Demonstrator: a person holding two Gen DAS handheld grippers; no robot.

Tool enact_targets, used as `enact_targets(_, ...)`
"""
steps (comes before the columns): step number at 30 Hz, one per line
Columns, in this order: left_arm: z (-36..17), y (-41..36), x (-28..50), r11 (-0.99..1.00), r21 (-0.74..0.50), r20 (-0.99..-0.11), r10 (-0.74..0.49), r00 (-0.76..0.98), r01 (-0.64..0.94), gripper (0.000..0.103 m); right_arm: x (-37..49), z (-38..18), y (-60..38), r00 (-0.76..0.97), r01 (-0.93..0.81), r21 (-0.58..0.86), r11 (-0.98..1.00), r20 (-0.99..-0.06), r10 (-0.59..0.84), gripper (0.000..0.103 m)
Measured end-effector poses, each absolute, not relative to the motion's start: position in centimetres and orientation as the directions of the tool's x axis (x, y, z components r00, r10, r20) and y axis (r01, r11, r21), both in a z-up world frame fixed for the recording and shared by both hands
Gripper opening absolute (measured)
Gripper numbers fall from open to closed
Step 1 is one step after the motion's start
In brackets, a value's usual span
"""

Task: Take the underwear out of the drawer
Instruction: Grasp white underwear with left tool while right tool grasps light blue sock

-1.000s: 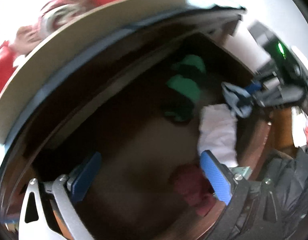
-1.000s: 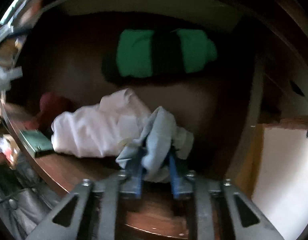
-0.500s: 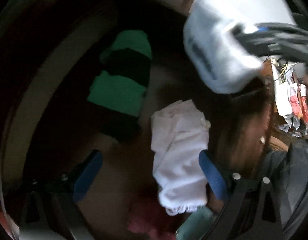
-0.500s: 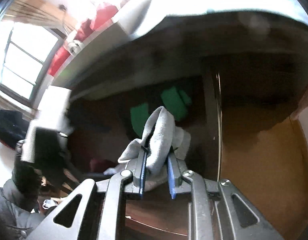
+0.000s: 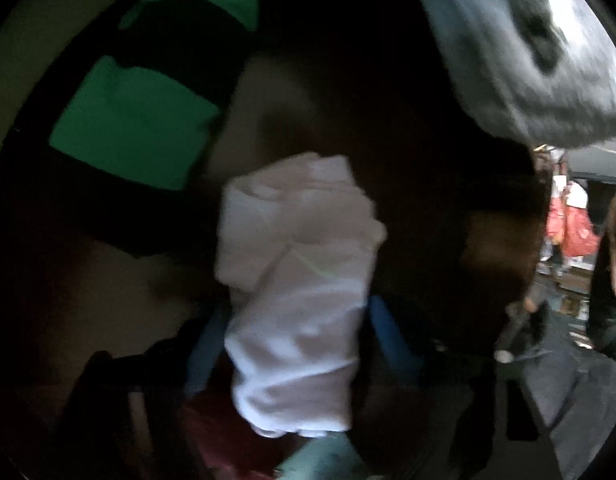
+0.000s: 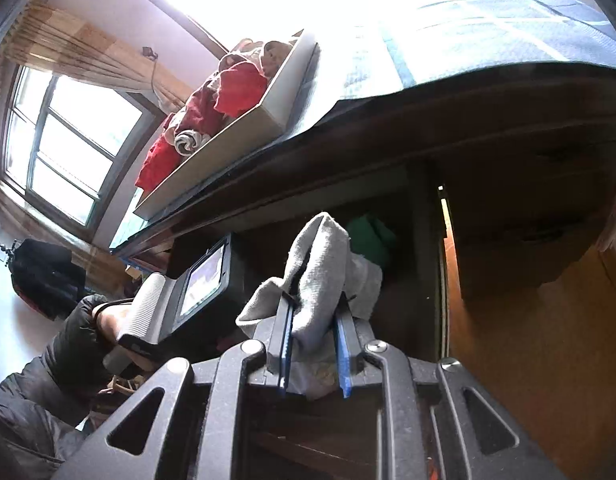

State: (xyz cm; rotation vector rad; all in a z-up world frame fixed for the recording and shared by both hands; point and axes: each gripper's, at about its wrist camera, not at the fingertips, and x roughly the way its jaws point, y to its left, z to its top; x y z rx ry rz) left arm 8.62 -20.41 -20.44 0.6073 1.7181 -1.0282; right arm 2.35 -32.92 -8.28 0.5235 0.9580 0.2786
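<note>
Inside the dark drawer [image 5: 292, 92] a folded white underwear [image 5: 300, 312] lies between the blue pads [image 5: 387, 340] of my left gripper [image 5: 298, 340]. Its jaws are closing and the pads meet the cloth on both sides. My right gripper [image 6: 313, 308] is shut on a grey underwear [image 6: 315, 276] and holds it above the drawer's front. That grey piece hangs blurred at the upper right of the left wrist view [image 5: 527, 48].
A green and black garment [image 5: 136, 120] lies at the back left of the drawer, also seen as a green patch [image 6: 369, 240]. A red garment [image 5: 220, 432] sits near the front. A tray of red clothes [image 6: 228, 92] stands on the cabinet top. A dark-sleeved arm [image 6: 76, 340] is at left.
The left gripper has dropped into the drawer over the white underwear and its jaws have narrowed around it. The right gripper has lifted and tilted up, carrying the grey underwear out.
</note>
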Motion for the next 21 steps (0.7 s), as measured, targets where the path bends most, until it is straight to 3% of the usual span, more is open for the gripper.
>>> enact_targets(4,-20.2,-20.0,8.4,0.519,-0.401,-0.907,-0.108,-0.408,0.754,0.053,2.3,-8.4,-32.6,0.567,0.006,0.549,0.836,-0.691,0.449,0.02)
enact_targets(5,-20.1,-19.8,8.3,0.522,-0.417,-0.9,-0.124,-0.417,0.744,0.045,2.1,-8.3,-32.6,0.57,0.004,0.55,0.835,-0.687,0.451,0.02)
enact_targets(6,-19.9,-19.6,8.3,0.525,-0.428,-0.896,-0.141,-0.421,0.736,0.027,2.1,-8.3,-32.5,0.573,0.003,0.552,0.834,-0.684,0.451,0.02)
enact_targets(7,-19.9,-19.3,8.3,0.532,-0.398,-0.911,-0.135,-0.389,0.747,0.022,2.0,-8.2,-32.5,0.575,0.003,0.553,0.833,-0.683,0.451,0.021)
enact_targets(14,-18.4,-15.7,8.6,0.587,-0.4,-0.916,-0.262,-0.303,0.704,0.018,1.3,-7.7,-33.0,0.611,0.016,0.572,0.82,-0.655,0.445,0.021)
enact_targets(21,-12.9,-10.9,8.9,0.636,-0.466,-0.856,-0.501,-0.129,0.615,0.018,0.6,-7.1,-33.1,0.658,-0.001,0.603,0.798,-0.6,0.455,0.021)
